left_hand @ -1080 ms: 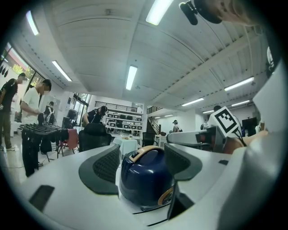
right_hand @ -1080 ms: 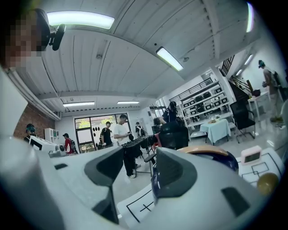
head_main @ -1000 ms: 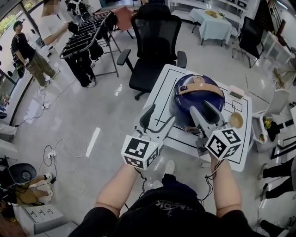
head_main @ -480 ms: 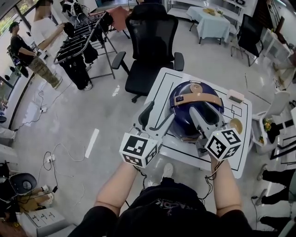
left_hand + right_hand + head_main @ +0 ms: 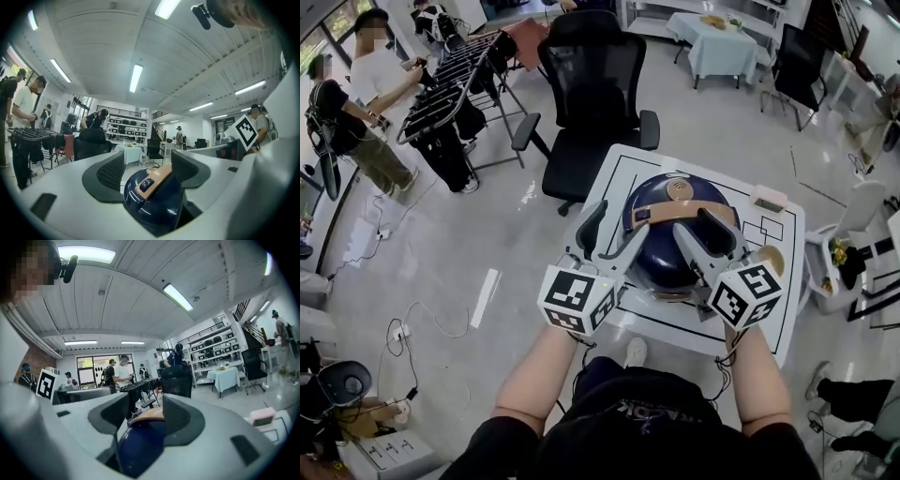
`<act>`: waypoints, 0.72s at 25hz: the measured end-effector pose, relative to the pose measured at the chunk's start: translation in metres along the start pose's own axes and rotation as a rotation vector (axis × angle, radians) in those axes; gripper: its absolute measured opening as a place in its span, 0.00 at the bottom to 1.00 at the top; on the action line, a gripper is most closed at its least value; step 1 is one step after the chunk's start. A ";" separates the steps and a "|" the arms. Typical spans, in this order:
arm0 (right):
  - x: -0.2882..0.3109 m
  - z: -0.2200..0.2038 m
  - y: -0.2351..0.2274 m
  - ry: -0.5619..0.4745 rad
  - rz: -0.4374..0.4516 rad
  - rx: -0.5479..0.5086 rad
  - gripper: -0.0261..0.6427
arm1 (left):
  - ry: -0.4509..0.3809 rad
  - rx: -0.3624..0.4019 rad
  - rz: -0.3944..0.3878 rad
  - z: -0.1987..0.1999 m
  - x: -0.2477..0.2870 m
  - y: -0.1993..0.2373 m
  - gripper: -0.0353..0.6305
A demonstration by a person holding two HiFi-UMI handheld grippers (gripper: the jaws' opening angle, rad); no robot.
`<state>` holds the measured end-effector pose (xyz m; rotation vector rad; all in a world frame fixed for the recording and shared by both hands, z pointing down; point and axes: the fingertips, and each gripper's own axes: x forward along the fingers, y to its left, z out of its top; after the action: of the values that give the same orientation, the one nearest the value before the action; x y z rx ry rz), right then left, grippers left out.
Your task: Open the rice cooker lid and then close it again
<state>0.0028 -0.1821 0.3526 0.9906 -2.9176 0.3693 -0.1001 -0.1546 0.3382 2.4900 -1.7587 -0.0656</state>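
Observation:
The navy blue rice cooker (image 5: pixel 667 251) with a tan handle band (image 5: pixel 680 210) across its top stands on the white table (image 5: pixel 773 314), lid down. My left gripper (image 5: pixel 609 236) is open at the cooker's left flank. In the left gripper view the cooker (image 5: pixel 152 199) and its latch button show between the left gripper's (image 5: pixel 147 169) spread jaws. My right gripper (image 5: pixel 706 234) is open over the dome's front right, near the handle band. The right gripper view has the cooker (image 5: pixel 138 444) low between the right gripper's (image 5: pixel 145 414) jaws.
A pink block (image 5: pixel 767 198) and a small wooden bowl (image 5: pixel 778 260) lie on the table's right part. A black office chair (image 5: pixel 595 98) stands just beyond the table, a clothes rack (image 5: pixel 450 84) and people (image 5: pixel 366 103) at far left. A low side table (image 5: pixel 839 262) is at right.
Both grippers have edged forward along the cooker, the right one now up by the handle band. The head camera has shifted. The lid has stayed down.

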 end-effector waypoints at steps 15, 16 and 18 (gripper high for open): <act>0.011 0.003 -0.018 0.044 -0.124 -0.245 0.38 | 0.047 0.034 -0.091 0.005 0.025 0.013 0.41; 0.012 0.001 -0.018 0.064 -0.146 -0.317 0.38 | 0.052 0.037 -0.106 0.005 0.026 0.015 0.37; 0.015 -0.004 -0.016 0.108 -0.187 -0.456 0.38 | 0.062 0.044 -0.140 0.007 0.029 0.018 0.31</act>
<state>0.0004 -0.2021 0.3613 1.1064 -2.6018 -0.2342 -0.1077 -0.1883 0.3333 2.6135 -1.5778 0.0404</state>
